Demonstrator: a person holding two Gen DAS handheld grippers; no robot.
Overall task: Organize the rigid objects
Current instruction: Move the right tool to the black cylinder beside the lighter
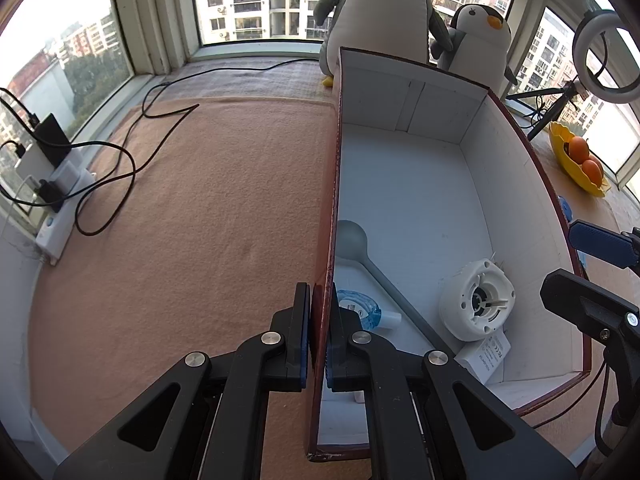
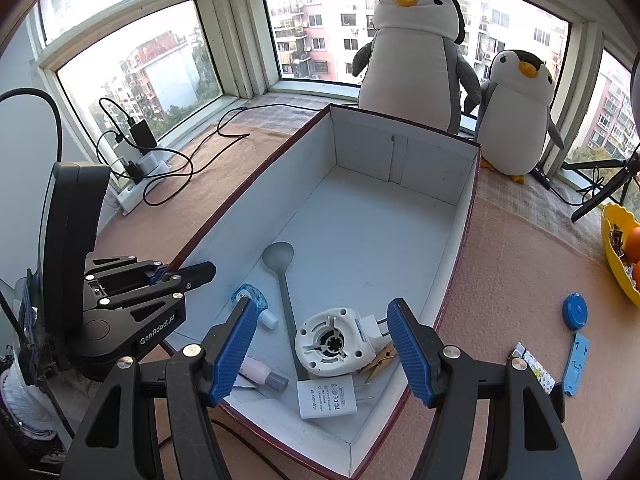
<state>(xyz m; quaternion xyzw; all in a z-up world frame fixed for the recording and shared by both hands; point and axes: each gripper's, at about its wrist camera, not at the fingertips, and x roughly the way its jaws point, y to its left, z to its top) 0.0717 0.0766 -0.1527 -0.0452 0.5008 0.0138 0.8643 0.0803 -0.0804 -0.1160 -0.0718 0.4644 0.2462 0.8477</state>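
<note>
An open box, white inside and dark red outside, lies on the tan mat. My left gripper is shut on the box's left wall near the front corner. The right gripper stands open above the box's near end, its blue pads on either side of a white round plug-in device and not touching it. Also in the box are a grey spoon, a blue clear dispenser, a pink bottle, a white adapter and a wooden clothespin.
On the mat right of the box lie a blue round tape measure, a blue flat strip and a small packet. A yellow fruit bowl sits far right. Two plush penguins stand behind the box; a power strip with cables sits left.
</note>
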